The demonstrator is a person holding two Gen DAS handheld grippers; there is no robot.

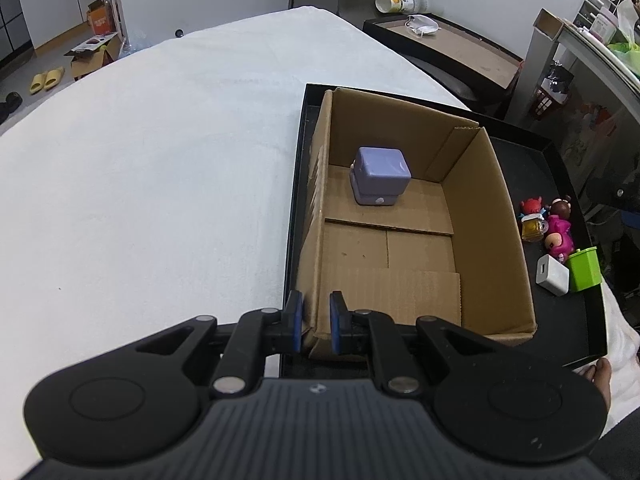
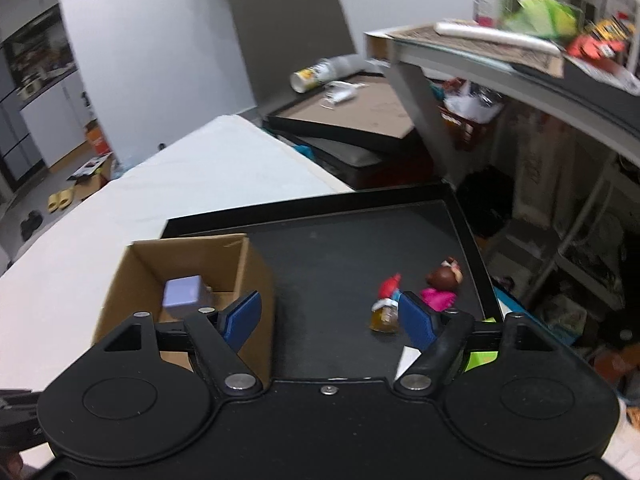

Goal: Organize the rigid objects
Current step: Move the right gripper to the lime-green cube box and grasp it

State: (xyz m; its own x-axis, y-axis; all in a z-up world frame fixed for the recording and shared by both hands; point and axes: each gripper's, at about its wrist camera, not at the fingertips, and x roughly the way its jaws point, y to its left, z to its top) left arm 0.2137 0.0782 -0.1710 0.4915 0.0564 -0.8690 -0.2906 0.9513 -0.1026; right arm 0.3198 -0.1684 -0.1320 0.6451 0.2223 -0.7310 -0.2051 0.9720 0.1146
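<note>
An open cardboard box [image 1: 472, 216] stands in a black tray [image 1: 560, 320] on a white-covered table. A purple cube-shaped object [image 1: 380, 176] lies inside the box at its far end; it also shows in the right wrist view [image 2: 182, 292]. My left gripper [image 1: 316, 320] is shut on the box's near left wall. My right gripper [image 2: 328, 320] is open and empty above the tray, between the box [image 2: 256, 280] and the toys. A red-and-yellow figure [image 2: 386, 304] and a pink figure with a brown head [image 2: 440, 284] lie just beyond its right finger.
On the tray right of the box lie small figures [image 1: 552, 224], a white adapter [image 1: 554, 274] and a green box [image 1: 586, 268]. Behind stands a low black table with a cup [image 1: 394, 2] and a mask [image 1: 422, 24]. A cluttered shelf [image 2: 520, 64] is at right.
</note>
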